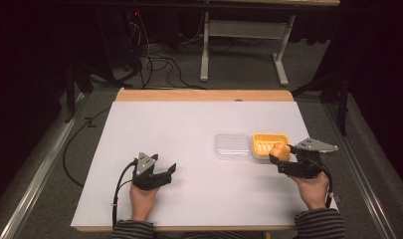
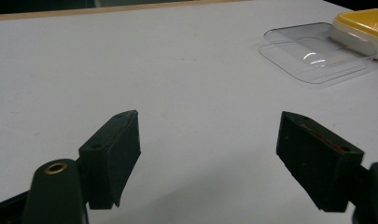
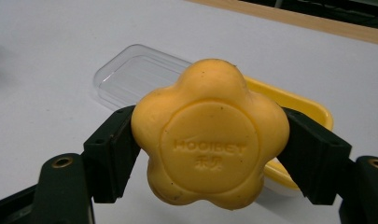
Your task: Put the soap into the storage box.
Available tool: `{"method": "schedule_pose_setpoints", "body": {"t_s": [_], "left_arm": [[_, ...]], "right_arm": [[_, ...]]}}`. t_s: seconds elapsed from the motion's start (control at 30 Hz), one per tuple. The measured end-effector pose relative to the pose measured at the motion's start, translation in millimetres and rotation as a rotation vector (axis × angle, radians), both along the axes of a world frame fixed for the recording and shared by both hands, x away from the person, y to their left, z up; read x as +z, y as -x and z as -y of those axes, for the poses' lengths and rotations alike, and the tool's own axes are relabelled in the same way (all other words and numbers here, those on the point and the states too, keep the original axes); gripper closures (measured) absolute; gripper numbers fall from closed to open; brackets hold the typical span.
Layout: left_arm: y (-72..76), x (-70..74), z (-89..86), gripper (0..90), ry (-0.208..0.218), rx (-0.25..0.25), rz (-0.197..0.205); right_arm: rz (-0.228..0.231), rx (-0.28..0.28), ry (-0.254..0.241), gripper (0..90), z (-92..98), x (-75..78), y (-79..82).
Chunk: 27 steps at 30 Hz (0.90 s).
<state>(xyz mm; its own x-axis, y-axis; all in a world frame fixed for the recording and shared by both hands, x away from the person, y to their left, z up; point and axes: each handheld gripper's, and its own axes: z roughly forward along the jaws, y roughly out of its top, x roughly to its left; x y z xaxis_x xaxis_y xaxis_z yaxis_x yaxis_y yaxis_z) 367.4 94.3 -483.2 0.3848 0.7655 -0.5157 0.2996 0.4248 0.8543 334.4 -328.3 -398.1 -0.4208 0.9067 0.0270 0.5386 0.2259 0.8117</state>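
Note:
A yellow flower-shaped soap bar [image 3: 210, 135] with raised lettering is clamped between the jaws of my right gripper [image 3: 210, 154]. From above, that soap [image 1: 280, 150] hangs at the near right edge of a yellow soap dish [image 1: 268, 140], with the right gripper [image 1: 281, 158] just right of it. A clear plastic lid [image 1: 232, 145] lies flat on the white table, touching the dish's left side. The lid [image 2: 312, 53] and a corner of the dish [image 2: 364, 25] sit far right in the left gripper view. My left gripper [image 1: 168, 172] rests open over bare table at the front left, its jaws wide apart [image 2: 210, 158].
The white table [image 1: 189, 129] has a wooden far edge [image 1: 204, 95]. Beyond it on the floor are cables [image 1: 154, 62] and the legs of another table [image 1: 204, 55]. A metal rail [image 1: 35, 174] runs along the floor at the left.

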Motion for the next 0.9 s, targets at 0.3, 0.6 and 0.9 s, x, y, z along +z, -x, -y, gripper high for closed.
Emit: {"method": "schedule_pose_setpoints", "body": {"t_s": [0.3,0.6,0.9], "left_arm": [[-0.2,-0.1,-0.3,22.2,0.001,-0.002,-0.003],[-0.2,0.0,-0.5,22.2,0.002,-0.002,-0.002],[-0.2,-0.1,-0.3,21.7,0.001,-0.001,-0.002]], "right_arm": [[-0.028,-0.008,0.021,25.8,5.1,6.7,-20.8],[-0.084,-0.017,0.029,25.8,0.5,2.0,-45.6],[-0.130,-0.025,-0.007,25.8,2.2,-7.1,-59.2]]}}
